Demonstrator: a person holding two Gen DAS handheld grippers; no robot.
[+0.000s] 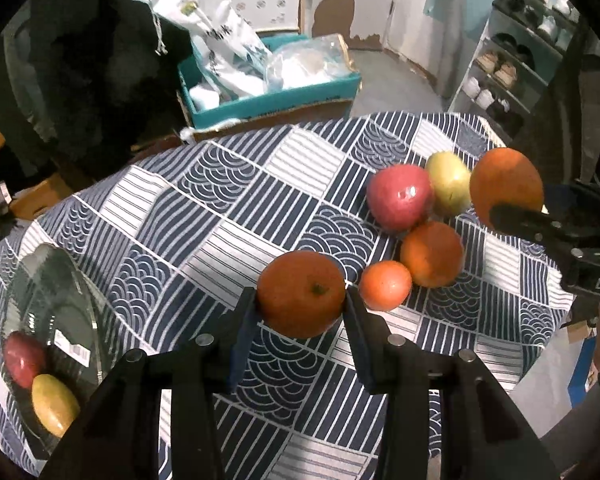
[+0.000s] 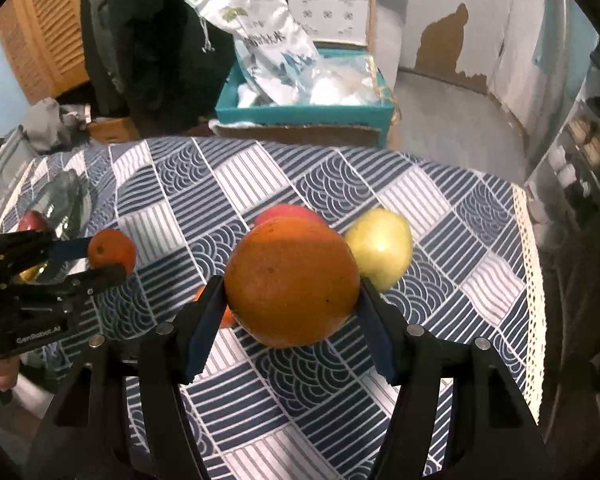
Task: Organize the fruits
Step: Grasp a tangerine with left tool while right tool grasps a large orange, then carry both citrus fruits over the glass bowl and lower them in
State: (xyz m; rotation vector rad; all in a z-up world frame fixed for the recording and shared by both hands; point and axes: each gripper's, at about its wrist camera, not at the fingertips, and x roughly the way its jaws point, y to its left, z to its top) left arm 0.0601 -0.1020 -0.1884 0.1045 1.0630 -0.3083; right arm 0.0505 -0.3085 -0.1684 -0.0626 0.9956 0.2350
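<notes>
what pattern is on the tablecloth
Navy and white patchwork squares on the tablecloth, alternating stripes and wave-like arcs; clearest in the left wrist view.

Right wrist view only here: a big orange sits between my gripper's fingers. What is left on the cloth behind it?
Observer: Left wrist view shows a red apple, a second orange and a small tomato-like fruit there.
Operator: Is the left gripper carrying anything?
Observer: Yes, the left gripper is shut on another orange.
Operator: Anything in the glass bowl?
Observer: The glass bowl holds a dark red fruit and a yellow fruit.
</notes>
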